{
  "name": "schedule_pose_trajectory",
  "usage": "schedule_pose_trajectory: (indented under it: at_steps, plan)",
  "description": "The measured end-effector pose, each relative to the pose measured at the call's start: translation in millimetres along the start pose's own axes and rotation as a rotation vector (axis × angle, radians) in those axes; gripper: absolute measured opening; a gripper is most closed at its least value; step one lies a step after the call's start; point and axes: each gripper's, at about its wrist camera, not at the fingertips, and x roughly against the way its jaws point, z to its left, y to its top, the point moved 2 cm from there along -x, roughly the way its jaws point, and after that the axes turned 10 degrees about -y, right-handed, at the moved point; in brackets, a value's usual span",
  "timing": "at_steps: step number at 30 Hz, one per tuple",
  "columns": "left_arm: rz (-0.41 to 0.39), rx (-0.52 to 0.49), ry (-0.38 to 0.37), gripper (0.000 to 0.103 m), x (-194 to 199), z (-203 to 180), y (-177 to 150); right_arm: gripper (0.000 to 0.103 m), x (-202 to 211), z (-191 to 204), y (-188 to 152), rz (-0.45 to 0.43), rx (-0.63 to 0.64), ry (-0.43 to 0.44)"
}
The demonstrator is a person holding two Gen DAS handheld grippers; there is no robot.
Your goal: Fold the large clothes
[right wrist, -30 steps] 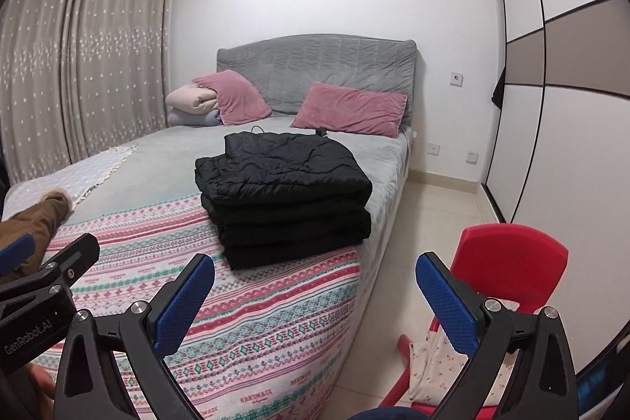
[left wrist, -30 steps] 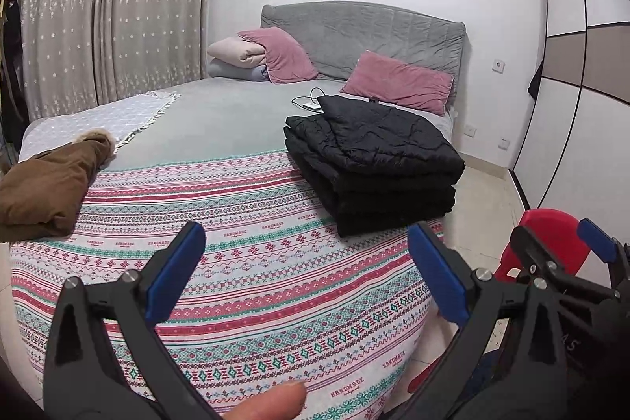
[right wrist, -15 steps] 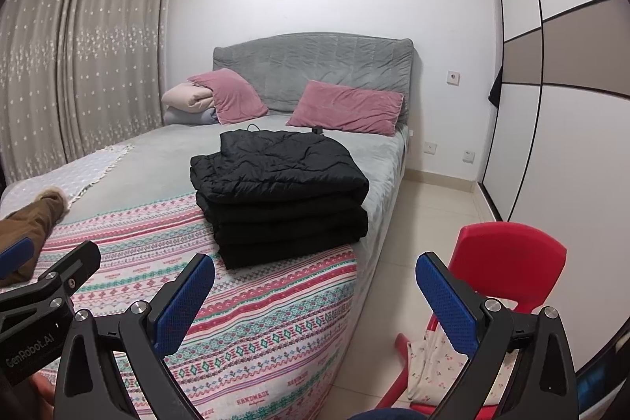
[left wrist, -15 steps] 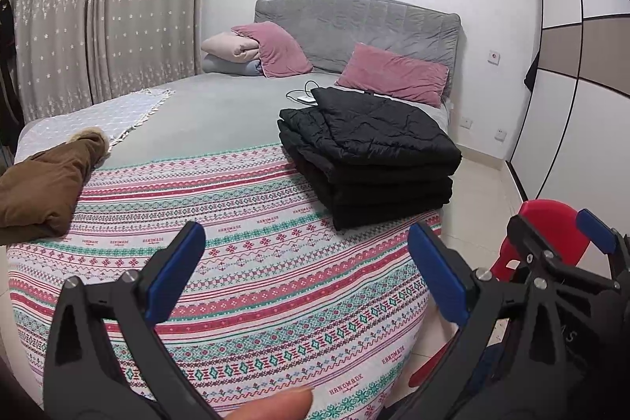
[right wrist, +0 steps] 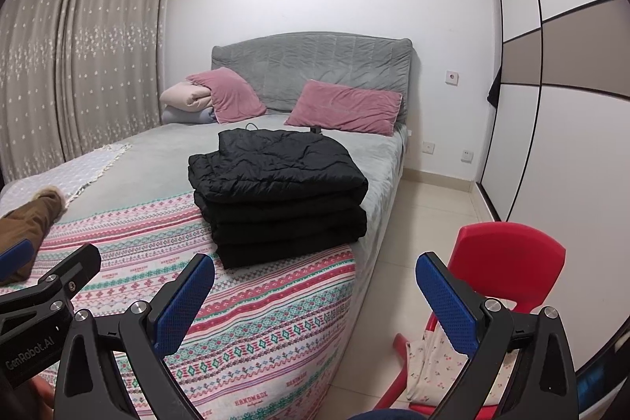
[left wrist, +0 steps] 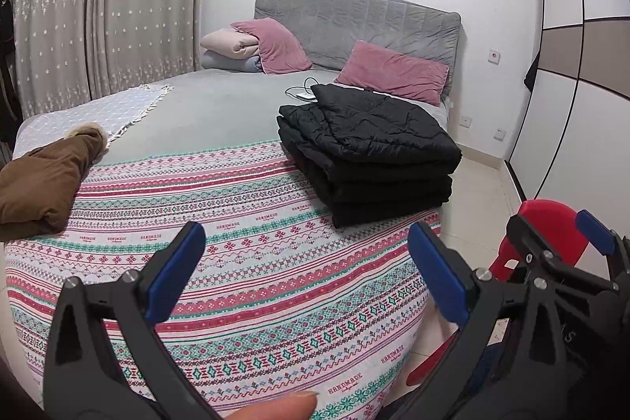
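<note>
The black quilted coat (left wrist: 368,152) lay folded in a thick, squared stack on the bed (left wrist: 220,113), near the right edge, its front end resting on the patterned blanket (left wrist: 252,262) and its back end on the grey sheet. In the right wrist view the same coat (right wrist: 277,191) sat just ahead of the tool, with a pink pillow (right wrist: 344,107) behind it against the grey headboard (right wrist: 311,65).

Both tools were held off the cloth. The left gripper (left wrist: 305,274) stood spread wide, its blue pads apart with nothing between them — only blanket showed in the gap. The right gripper (right wrist: 315,298) was likewise spread and empty, hovering over the bed's corner.

A brown fur-trimmed garment (left wrist: 43,180) lay at the left edge of the bed, well apart from the coat. A red plastic chair (right wrist: 508,262) stood on the floor beside the bed.
</note>
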Motion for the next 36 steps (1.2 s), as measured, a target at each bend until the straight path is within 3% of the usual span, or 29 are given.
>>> schedule_pose_trajectory:
  at_steps: [36]
  plan:
    - [-0.011,-0.013,0.0,0.102,7.6,-0.6,2.0,0.103,-2.0,1.5,-1.1,-0.003,0.0,-0.007]
